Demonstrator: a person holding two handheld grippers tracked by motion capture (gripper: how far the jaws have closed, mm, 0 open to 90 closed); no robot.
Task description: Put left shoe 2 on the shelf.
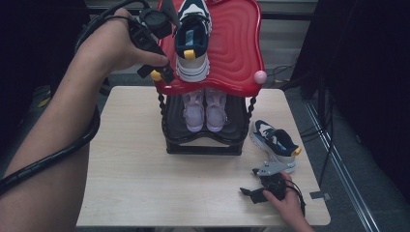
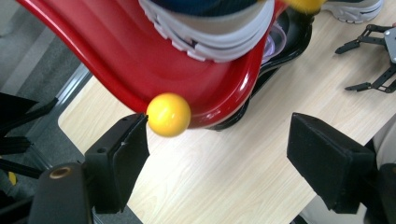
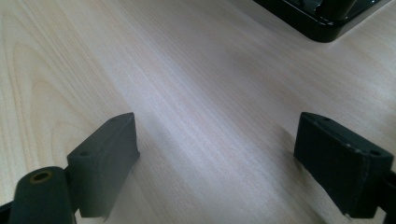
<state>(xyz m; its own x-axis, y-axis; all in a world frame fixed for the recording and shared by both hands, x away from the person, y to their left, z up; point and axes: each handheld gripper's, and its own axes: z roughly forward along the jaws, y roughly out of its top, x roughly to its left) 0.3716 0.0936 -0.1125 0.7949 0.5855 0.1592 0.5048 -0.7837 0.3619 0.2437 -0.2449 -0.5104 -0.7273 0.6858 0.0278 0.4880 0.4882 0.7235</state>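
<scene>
A navy and white sneaker (image 1: 192, 38) stands on the red top shelf (image 1: 237, 53) of a shoe rack; its sole (image 2: 210, 32) runs along the top of the left gripper view. Its mate (image 1: 274, 142) lies on the table right of the rack. My left gripper (image 1: 164, 72) hangs at the shelf's front left corner, open (image 2: 219, 140), with the yellow corner ball (image 2: 168, 114) just off the tip of one jaw and nothing gripped. My right gripper (image 1: 250, 181) rests low over the table near the front right, open (image 3: 215, 144) over bare wood.
A pair of pink shoes (image 1: 205, 110) sits on the rack's black lower shelf (image 1: 203, 145). A pink ball (image 1: 260, 77) marks the red shelf's front right corner. The light wooden table (image 1: 145, 183) ends close behind the right hand. Cables run on the floor to the right.
</scene>
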